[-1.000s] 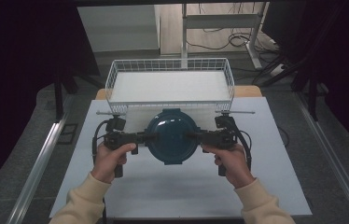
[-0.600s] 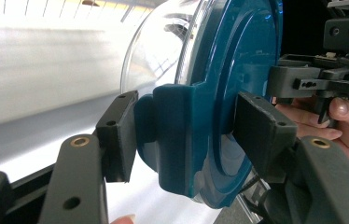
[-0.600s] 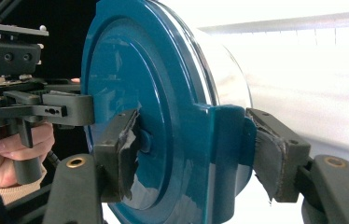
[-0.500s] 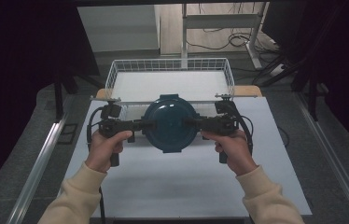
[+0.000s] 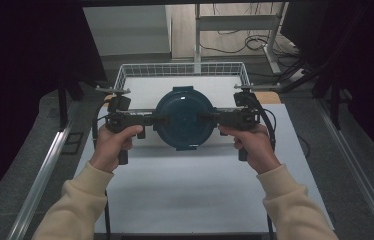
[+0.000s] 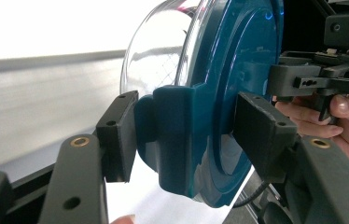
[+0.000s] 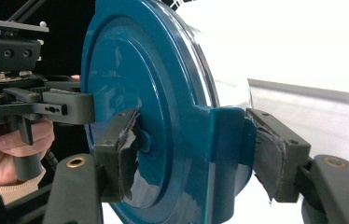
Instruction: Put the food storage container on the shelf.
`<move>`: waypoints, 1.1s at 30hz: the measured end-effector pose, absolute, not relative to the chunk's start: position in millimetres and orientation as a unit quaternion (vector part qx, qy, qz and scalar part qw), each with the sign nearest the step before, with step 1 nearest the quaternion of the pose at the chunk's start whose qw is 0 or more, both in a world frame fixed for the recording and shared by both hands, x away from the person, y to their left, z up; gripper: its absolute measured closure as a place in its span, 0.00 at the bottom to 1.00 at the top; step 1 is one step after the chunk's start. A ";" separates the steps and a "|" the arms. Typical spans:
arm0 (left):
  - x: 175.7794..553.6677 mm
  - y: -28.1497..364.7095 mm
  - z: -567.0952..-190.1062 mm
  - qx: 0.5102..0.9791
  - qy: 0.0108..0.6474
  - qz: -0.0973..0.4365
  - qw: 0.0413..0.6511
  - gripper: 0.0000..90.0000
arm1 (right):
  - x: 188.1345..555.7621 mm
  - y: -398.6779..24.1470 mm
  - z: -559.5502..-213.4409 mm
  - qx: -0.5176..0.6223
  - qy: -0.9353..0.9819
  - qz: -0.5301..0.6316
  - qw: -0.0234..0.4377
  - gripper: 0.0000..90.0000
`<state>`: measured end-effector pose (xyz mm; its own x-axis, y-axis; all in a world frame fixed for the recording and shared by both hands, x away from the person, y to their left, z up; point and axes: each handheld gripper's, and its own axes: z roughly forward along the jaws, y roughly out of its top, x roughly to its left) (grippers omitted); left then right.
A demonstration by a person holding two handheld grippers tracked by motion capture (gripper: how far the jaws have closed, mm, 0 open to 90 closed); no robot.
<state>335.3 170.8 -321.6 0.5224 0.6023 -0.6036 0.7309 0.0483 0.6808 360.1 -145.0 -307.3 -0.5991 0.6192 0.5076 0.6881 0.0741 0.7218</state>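
A round container [image 5: 184, 119] with a dark teal lid [image 6: 238, 70] and a clear glass bowl [image 6: 158, 56] hangs in the air between both hands, above the table's far part and in front of the wire basket. My left gripper [image 5: 161, 120] is shut on the container's left side; in the left gripper view its pads [image 6: 119, 135] clamp the teal side tab and lid rim. My right gripper [image 5: 206, 119] is shut on the opposite side, its worn pads [image 7: 275, 158] pressing the other tab [image 7: 224, 140]. The container is held on edge, lid facing the person.
A white wire basket [image 5: 125, 75] stands at the table's far edge, just behind the container. The white table [image 5: 185, 190] stretches toward the person. Metal rails run along both sides [image 5: 45, 170], and cables lie on the floor behind the basket.
Both hands have raised the container off the table area and carried it up, nearer the basket; both grips are unchanged.
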 end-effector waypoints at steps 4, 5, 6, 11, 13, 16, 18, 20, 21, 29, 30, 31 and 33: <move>342.0 171.6 -313.6 0.687 0.484 -0.057 0.540 0.47 | 367.2 -144.7 -300.8 -0.445 -0.730 -0.518 0.034 0.41; 346.4 172.1 -310.0 0.687 0.483 -0.055 0.540 0.47 | 372.3 -144.4 -296.5 -0.444 -0.730 -0.518 0.034 0.41; 349.3 172.5 -308.2 0.688 0.482 -0.054 0.540 0.47 | 374.3 -144.2 -295.0 -0.443 -0.730 -0.519 0.033 0.41; 361.7 174.2 -300.0 0.688 0.482 -0.052 0.540 0.47 | 387.4 -142.5 -286.3 -0.438 -0.734 -0.518 0.030 0.41; 365.9 174.9 -297.8 0.688 0.482 -0.052 0.539 0.47 | 392.4 -141.6 -283.7 -0.438 -0.734 -0.519 0.031 0.41; 377.3 176.4 -293.3 0.688 0.483 -0.055 0.539 0.47 | 404.4 -140.0 -278.5 -0.434 -0.736 -0.519 0.028 0.41; 382.8 176.5 -290.9 0.687 0.484 -0.055 0.539 0.47 | 409.7 -139.7 -276.1 -0.432 -0.737 -0.519 0.027 0.41; 386.1 176.6 -289.0 0.687 0.485 -0.055 0.538 0.47 | 412.7 -139.6 -275.0 -0.433 -0.737 -0.518 0.029 0.41; 390.8 176.4 -286.6 0.688 0.484 -0.055 0.537 0.47 | 419.0 -139.9 -273.0 -0.434 -0.735 -0.520 0.032 0.41; 410.3 175.2 -285.0 0.682 0.489 -0.062 0.540 0.47 | 438.5 -140.6 -265.8 -0.433 -0.739 -0.515 0.027 0.41; 412.7 175.4 -285.9 0.683 0.489 -0.063 0.539 0.47 | 440.6 -140.6 -265.6 -0.434 -0.739 -0.514 0.030 0.41; 412.7 175.4 -285.9 0.683 0.489 -0.063 0.539 0.47 | 440.6 -140.6 -265.6 -0.434 -0.739 -0.514 0.030 0.41; 419.6 175.6 -289.2 0.681 0.494 -0.068 0.536 0.47 | 448.8 -140.2 -268.6 -0.435 -0.741 -0.510 0.032 0.41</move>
<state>419.6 175.6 -289.2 0.5033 0.6001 -0.6217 0.7450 0.0631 0.6640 448.8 -140.2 -268.6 -0.6195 0.6123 0.4913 0.6779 0.1015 0.7281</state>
